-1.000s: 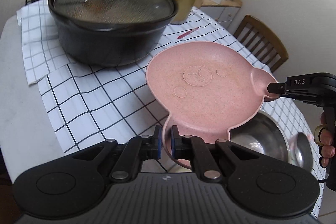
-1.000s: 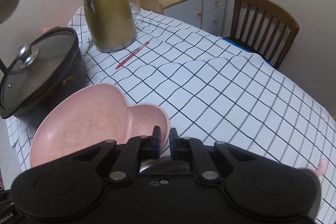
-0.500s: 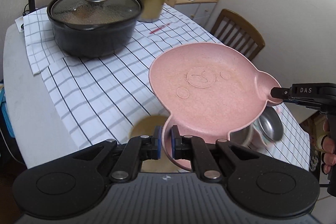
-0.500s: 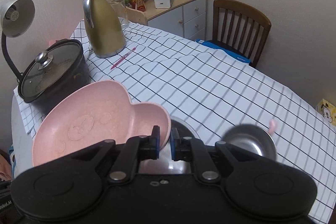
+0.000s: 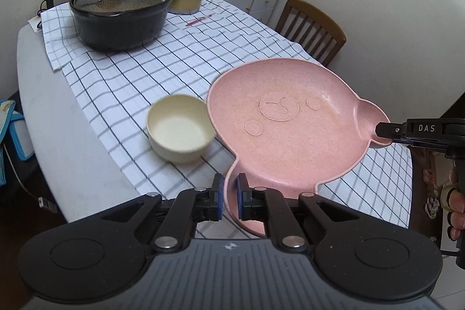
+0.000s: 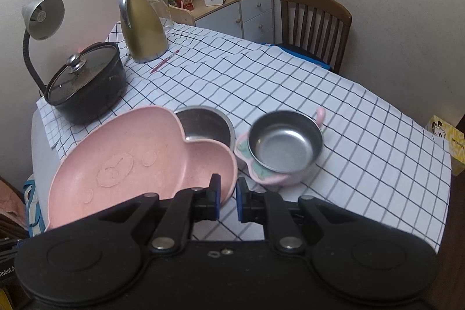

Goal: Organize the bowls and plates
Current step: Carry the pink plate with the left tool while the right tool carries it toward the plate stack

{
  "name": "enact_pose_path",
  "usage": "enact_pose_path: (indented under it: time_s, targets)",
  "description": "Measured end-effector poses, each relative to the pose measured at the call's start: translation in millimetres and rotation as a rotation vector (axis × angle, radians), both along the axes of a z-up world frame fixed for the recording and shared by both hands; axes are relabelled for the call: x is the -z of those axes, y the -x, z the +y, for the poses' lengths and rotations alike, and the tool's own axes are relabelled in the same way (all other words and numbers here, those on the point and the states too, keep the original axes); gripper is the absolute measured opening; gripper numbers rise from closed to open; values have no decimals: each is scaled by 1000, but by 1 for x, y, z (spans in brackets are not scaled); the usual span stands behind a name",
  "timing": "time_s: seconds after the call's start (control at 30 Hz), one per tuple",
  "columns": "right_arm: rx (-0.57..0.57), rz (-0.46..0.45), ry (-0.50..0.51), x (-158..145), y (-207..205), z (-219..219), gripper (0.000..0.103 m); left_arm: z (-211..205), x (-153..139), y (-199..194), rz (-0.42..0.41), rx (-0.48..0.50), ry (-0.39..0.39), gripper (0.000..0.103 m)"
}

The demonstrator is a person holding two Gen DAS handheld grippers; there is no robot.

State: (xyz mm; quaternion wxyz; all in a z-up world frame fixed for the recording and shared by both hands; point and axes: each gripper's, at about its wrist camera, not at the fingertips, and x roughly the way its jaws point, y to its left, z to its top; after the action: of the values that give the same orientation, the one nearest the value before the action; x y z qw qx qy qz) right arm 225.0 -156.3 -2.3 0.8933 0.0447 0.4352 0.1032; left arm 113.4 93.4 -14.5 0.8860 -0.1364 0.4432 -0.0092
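- The cream bowl sits alone on the checked cloth near the bench's left edge, just beside the raised plate, probably waiting to be stacked.
- The left gripper is nearly closed, pinching the rim of one ear of the pink bear plate; the plate stretches away from it, up and to the right.
- The plate hangs level above the bench, one gripper on each ear, likely because its width makes a one-sided grip tip.
- The right gripper is likewise clamped narrowly on the other ear's rim; the plate extends to its left.
- Beyond it lie a steel bowl and a second steel bowl resting on a small pink dish.
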Motion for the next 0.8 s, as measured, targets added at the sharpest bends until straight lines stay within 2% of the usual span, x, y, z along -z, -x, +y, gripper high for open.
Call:
enact_pose_path:
  time_s: [0.37, 0.8]
  targets:
    - [-13, 41, -19, 17, 55, -48, 11, -46, 15, 54, 39, 10, -18, 8]
    - [-15, 112, -50, 69, 100, -85, 11, -76, 58, 94, 134, -2, -18, 9]
